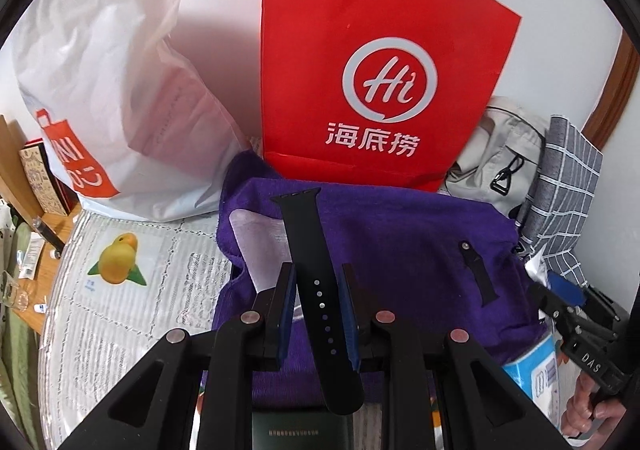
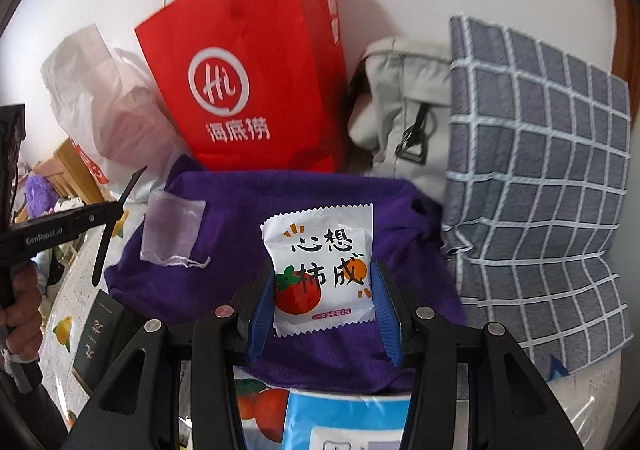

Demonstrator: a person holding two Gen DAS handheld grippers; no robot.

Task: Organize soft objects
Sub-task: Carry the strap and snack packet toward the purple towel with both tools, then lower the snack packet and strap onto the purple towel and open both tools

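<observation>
Left wrist view: black watch strap, perforated half, pinched between the blue pads of the left tool; strap stands tilted, its far end raised above the purple towel.
Second strap piece, black, shorter: lies flat on the towel, to the right, well apart from the first.
Sheer pouch: flat on the towel's left part, partly behind the held strap.
Right wrist view: white sachet, printed with tomato and orange, gripped at its near sides by the right tool; sachet is over the towel's middle.
Purple towel: spread on a surface covered by a fruit-printed sheet.
Red paper bag: upright at the towel's far edge, against the wall.
White plastic bag: left of the red bag.
Grey backpack: right of the red bag.
Grey checked cloth: far right, beside the backpack.
Blue-and-white packet: near edge, just under the towel's hem.
</observation>
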